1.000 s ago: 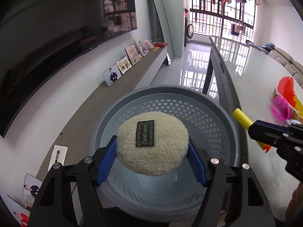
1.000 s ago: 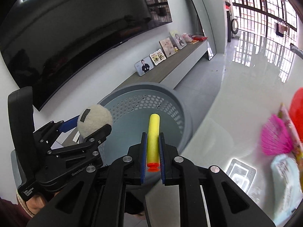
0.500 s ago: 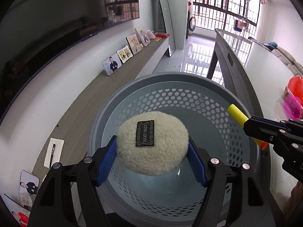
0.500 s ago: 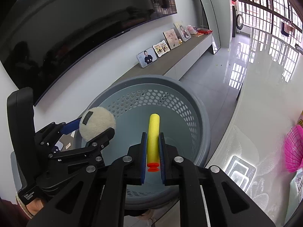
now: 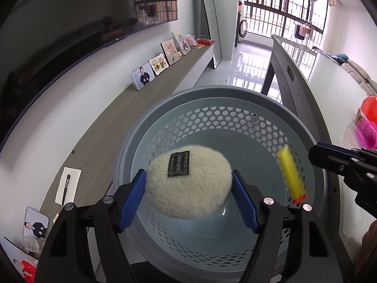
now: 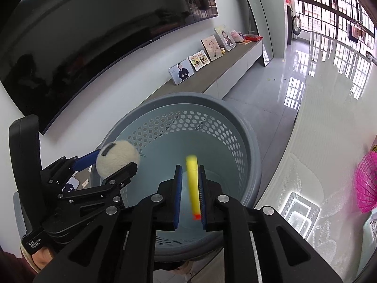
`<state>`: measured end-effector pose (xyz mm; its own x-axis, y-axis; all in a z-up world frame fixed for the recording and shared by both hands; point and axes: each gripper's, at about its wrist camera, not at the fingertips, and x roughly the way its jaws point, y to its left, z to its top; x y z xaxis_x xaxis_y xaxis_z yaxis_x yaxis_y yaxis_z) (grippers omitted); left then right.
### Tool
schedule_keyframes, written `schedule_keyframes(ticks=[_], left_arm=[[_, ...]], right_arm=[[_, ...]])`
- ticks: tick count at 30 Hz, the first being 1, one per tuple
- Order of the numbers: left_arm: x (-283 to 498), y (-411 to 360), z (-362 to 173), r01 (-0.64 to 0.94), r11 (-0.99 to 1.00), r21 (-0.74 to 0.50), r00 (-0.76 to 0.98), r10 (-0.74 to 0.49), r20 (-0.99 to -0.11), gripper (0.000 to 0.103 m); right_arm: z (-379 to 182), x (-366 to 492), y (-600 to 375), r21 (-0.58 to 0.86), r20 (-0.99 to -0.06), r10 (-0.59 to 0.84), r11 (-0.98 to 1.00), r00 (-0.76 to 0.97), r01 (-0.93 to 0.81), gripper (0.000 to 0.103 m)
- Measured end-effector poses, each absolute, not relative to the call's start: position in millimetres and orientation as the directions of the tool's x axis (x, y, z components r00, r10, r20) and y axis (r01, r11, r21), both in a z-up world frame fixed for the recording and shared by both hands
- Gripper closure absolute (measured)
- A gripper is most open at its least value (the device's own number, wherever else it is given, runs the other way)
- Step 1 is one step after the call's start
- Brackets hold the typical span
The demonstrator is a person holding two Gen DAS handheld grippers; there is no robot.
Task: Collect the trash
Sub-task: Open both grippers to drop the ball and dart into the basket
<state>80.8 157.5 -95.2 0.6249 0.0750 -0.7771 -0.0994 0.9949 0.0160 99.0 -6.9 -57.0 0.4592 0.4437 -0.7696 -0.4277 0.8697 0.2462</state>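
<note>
A grey perforated basket (image 5: 212,89) (image 6: 183,96) stands below both grippers. My left gripper (image 5: 188,176) (image 6: 114,162) hangs over its left half. A cream fluffy puff (image 5: 188,188) (image 6: 117,158) with a black label sits between the blue pads, which still touch its sides while the jaws are opening. My right gripper (image 6: 190,168) (image 5: 315,151) is over the basket's right half, also opening. The yellow foam dart (image 6: 193,184) (image 5: 290,172) with an orange tip is blurred. It has come free of the pads and is dropping inside the basket.
A white table (image 6: 329,118) lies to the right with a pink net (image 5: 366,133) (image 6: 367,184) and an orange item (image 5: 371,108). Left of the basket runs a low console with photo frames (image 5: 143,76) and a notepad (image 5: 68,185), under a wall TV (image 6: 94,47).
Both grippers came down over the basket, which now fills more of each view. The right jaws parted and the dart slipped out, tilting downward. The puff stays between the left pads.
</note>
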Motion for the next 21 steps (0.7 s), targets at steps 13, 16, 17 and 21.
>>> schedule_keyframes(ticks=[13,16,17,21], left_arm=[[78.5,162.5,-94.9,-0.116,0.993,0.018,0.623,0.087,-0.777,0.026],[78.8,163.2,-95.1,-0.118,0.993,0.019,0.624,0.089,-0.777,0.025],[78.9,162.9,-95.0,-0.119,0.993,0.019,0.623,0.090,-0.777,0.025],[78.0,164.5,-93.7,-0.123,0.992,0.011,0.627,0.086,-0.774,0.023]], right_arm=[[-55.8,98.8,-7.9,0.236,-0.766,0.438,0.873,0.471,-0.427,0.069],[-55.5,98.6,-7.9,0.235,-0.765,0.438,0.873,0.473,-0.428,0.064],[-55.3,98.1,-8.3,0.234,-0.764,0.438,0.873,0.474,-0.428,0.063],[-54.9,97.6,-8.2,0.232,-0.762,0.438,0.872,0.478,-0.430,0.061]])
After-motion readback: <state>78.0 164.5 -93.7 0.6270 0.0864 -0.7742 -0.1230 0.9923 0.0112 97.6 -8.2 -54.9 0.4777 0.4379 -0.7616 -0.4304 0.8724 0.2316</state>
